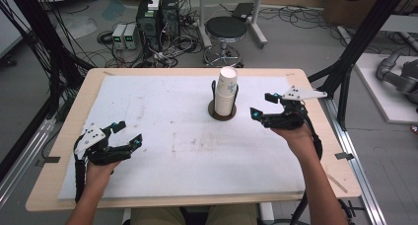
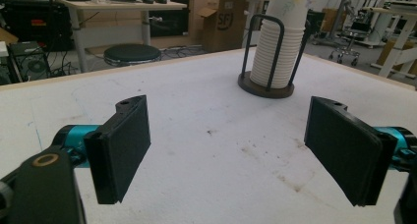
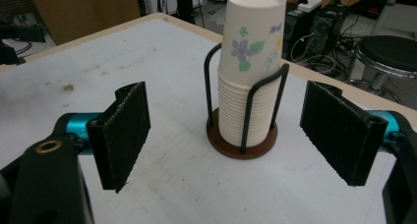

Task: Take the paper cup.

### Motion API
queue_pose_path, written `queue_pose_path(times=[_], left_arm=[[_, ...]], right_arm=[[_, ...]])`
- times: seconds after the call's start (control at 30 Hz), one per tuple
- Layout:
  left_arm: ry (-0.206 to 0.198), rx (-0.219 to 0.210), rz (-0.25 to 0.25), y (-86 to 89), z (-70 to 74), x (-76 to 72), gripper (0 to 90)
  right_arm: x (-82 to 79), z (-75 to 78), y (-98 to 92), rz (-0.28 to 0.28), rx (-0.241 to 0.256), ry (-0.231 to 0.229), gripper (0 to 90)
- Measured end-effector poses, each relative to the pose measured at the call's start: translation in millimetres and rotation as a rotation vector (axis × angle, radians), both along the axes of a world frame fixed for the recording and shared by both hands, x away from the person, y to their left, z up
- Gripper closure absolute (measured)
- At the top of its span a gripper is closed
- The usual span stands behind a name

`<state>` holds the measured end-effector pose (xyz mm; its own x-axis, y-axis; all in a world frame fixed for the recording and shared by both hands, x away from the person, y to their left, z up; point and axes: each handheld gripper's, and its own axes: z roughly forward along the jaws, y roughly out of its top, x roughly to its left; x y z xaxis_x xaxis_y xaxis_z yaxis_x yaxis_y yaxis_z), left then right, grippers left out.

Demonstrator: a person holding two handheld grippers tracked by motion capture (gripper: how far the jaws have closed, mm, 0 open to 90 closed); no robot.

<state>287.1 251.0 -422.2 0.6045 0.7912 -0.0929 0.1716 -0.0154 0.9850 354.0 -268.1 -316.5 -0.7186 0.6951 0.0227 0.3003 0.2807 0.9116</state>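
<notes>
1. The left gripper point(image 1: 122, 134) gapes wide over bare, stained white mat point(image 1: 162, 136), near the table's left edge.
2. The stack of ribbed paper cups point(image 1: 226, 93) in a wire holder point(image 3: 242, 140) stands just left of the right gripper.
3. The right gripper point(image 1: 261, 105) gapes wide, holding nothing.

A lab: computer towers point(image 1: 158, 18) and tangled cables point(image 1: 172, 42) on the floor, stool point(image 1: 225, 30), workbenches point(image 2: 118, 8).

The high view looks forward and down over the whole counter point(image 1: 148, 116) from above; each gripper view sits low, looking along its own jaws; the right one is nearer the cup stack point(image 3: 248, 81); all three share it.
</notes>
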Motion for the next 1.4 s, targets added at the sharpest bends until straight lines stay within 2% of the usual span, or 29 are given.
queue_pose_path(times=[0.33, 0.57, 0.7, 0.87, 1.03, 1.2, 1.4], left_arm=[[0.004, -0.015, -0.003, 0.6, -0.3, 1.2, 17.4], [0.007, -0.018, -0.011, -1.0, -1.1, 2.8, 17.4], [0.007, -0.013, -0.013, -1.2, -1.2, 3.3, 17.4], [0.01, -0.014, -0.017, -1.5, -1.8, 4.0, 17.4], [0.01, -0.016, -0.021, -1.5, -2.0, 3.5, 17.4], [0.013, -0.017, -0.023, -1.5, -2.5, 3.8, 17.4], [0.014, -0.012, -0.029, -1.9, -2.6, 3.7, 17.4]], right_arm=[[28.7, 24.4, 21.1, 0.025, -0.017, 0.008, 19.6], [50.3, 32.8, 34.7, 0.025, -0.027, 0.032, 19.6], [60.8, 36.7, 42.2, 0.024, -0.045, 0.038, 19.6], [82.0, 43.4, 57.1, 0.013, -0.088, 0.05, 19.6], [98.9, 42.8, 66.5, -0.001, -0.119, 0.084, 19.6], [111.8, 42.9, 77.7, -0.007, -0.156, 0.094, 19.6], [125.3, 30.7, 88.5, -0.01, -0.184, 0.126, 21.8]])
